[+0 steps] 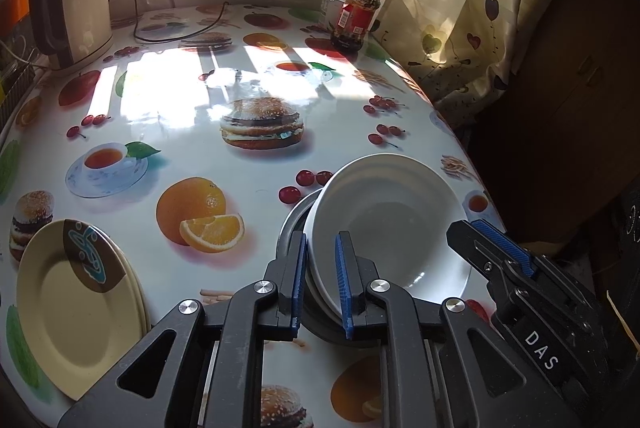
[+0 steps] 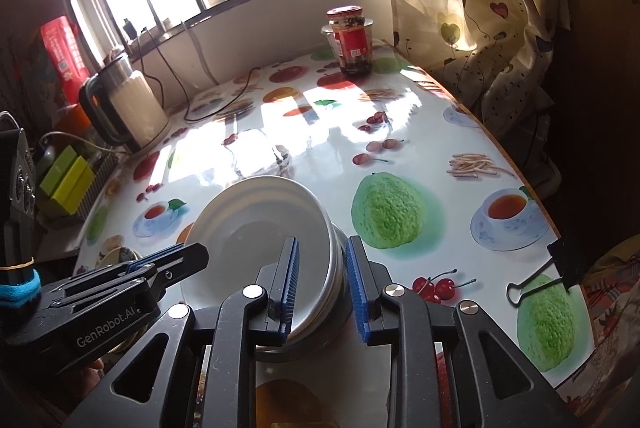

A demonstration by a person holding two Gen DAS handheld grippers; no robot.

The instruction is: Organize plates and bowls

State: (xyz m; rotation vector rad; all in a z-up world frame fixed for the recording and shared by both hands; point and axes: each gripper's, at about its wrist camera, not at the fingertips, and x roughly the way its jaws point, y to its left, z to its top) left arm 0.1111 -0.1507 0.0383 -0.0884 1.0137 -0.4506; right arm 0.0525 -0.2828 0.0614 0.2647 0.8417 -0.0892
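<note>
We risk the white bowl (image 1: 384, 224) sliding off crooked: it sits tilted in a grey metal bowl (image 2: 336, 292) near the table's (image 1: 256, 164) right edge, so a careless release could tip or clatter both. Our left gripper (image 1: 322, 282) stands narrow, pinching the white bowl's near-left rim. Our right gripper (image 2: 322, 286) brackets the opposite rim of both bowls with a visible gap, seemingly not pressing, though glare blurs this. The bowl is glossy, plain and empty. The yellow plates (image 1: 80, 308) lie stacked well apart, left.
</note>
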